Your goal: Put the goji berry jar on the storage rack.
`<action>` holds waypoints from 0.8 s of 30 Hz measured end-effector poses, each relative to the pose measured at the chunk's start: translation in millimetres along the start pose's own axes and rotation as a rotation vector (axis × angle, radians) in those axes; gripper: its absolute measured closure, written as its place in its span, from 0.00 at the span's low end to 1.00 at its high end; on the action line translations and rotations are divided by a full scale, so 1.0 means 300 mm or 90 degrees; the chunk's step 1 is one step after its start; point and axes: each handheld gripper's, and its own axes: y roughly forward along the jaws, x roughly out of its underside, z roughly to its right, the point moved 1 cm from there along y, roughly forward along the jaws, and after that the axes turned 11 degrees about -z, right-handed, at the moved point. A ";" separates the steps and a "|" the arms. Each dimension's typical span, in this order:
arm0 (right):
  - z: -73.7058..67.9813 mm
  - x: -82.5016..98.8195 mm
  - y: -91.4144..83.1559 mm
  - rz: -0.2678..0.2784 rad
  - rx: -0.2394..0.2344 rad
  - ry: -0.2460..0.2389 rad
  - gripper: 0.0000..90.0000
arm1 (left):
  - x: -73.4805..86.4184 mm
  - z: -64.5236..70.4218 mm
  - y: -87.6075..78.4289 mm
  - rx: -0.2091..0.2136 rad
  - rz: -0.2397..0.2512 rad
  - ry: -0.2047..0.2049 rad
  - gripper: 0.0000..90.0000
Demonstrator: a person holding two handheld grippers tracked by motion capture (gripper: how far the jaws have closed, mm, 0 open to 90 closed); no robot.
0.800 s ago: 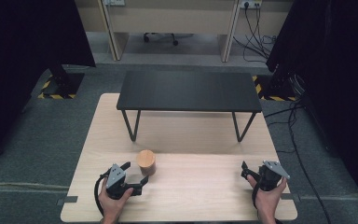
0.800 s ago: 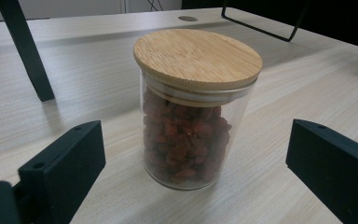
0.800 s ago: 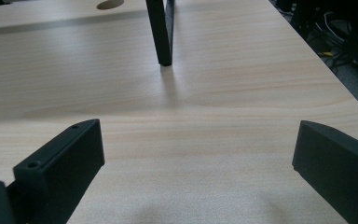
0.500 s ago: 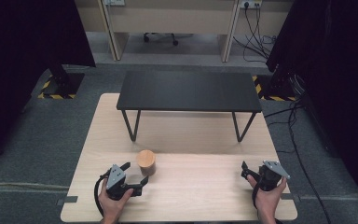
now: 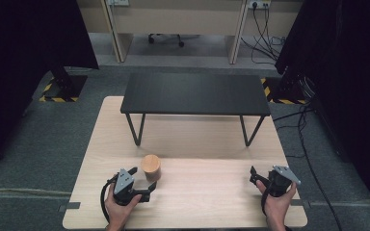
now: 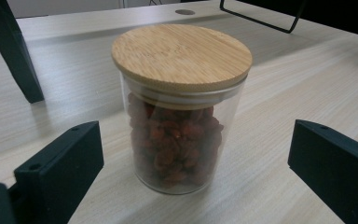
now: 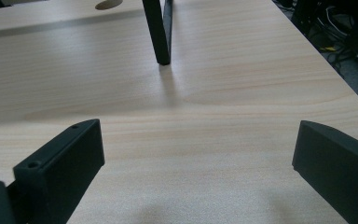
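Wide wooden table fills the floor space, and a black bench stands on its far half. Down at the near edge, the left gripper sits with its jaws spread wide, nothing pinched. Right in front of them stands the glass jar, upright, wooden lid on, reddish dried fruit inside, clear of both pads. Over at the near right, the right gripper gapes open above bare wood.
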 end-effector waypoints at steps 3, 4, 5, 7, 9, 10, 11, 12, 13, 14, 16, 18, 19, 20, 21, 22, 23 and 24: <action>0.002 -0.001 0.000 -0.001 -0.002 0.000 0.02 | -0.020 0.012 0.019 -0.016 -0.010 -0.002 0.03; 0.002 -0.001 0.000 -0.001 -0.002 0.000 0.02 | -0.026 0.013 0.026 -0.019 -0.012 -0.005 0.03; 0.002 0.000 0.000 0.000 -0.002 0.000 0.02 | -0.033 0.014 0.034 -0.023 -0.015 -0.010 0.03; 0.002 0.001 0.000 0.000 -0.003 -0.001 0.02 | -0.046 0.015 0.046 -0.029 -0.021 -0.016 0.03; 0.002 0.000 -0.001 -0.001 -0.003 -0.002 0.02 | -0.058 0.014 0.059 -0.032 -0.026 -0.019 0.03; 0.002 0.000 -0.001 -0.001 -0.004 -0.002 0.02 | -0.063 0.015 0.067 -0.033 -0.028 -0.021 0.04; 0.002 0.001 -0.001 -0.001 -0.004 -0.003 0.03 | -0.071 0.017 0.073 -0.036 -0.033 -0.020 0.05; 0.001 0.001 -0.001 -0.001 -0.005 -0.004 0.03 | -0.077 0.019 0.080 -0.039 -0.034 -0.022 0.06; 0.001 0.001 -0.001 -0.001 -0.005 -0.005 0.03 | -0.082 0.019 0.086 -0.039 -0.036 -0.024 0.07; 0.001 0.001 -0.001 -0.001 -0.005 -0.005 0.03 | -0.085 0.018 0.091 -0.038 -0.036 -0.025 0.08; 0.002 0.001 -0.001 -0.002 -0.006 -0.003 0.03 | -0.090 0.019 0.097 -0.041 -0.038 -0.025 0.15; 0.004 0.001 -0.002 -0.002 -0.008 -0.001 0.03 | -0.092 0.017 0.099 -0.034 -0.038 -0.018 0.22; 0.004 0.001 -0.002 -0.002 -0.008 0.000 0.03 | -0.092 0.022 0.100 -0.038 -0.037 -0.014 0.27; 0.005 0.000 -0.001 -0.003 -0.008 0.000 0.03 | -0.092 0.026 0.100 -0.041 -0.038 -0.011 0.27; 0.006 -0.001 -0.001 -0.004 -0.009 0.001 0.03 | -0.092 0.026 0.101 -0.041 -0.037 -0.012 0.27; 0.006 -0.001 -0.001 -0.004 -0.009 0.003 0.03 | -0.092 0.027 0.101 -0.042 -0.037 -0.012 0.27; 0.006 -0.001 -0.001 -0.004 -0.009 0.004 0.03 | -0.092 0.028 0.101 -0.043 -0.037 -0.011 0.28; 0.006 0.000 -0.001 -0.003 -0.009 0.006 0.03 | -0.092 0.029 0.101 -0.044 -0.037 -0.011 0.28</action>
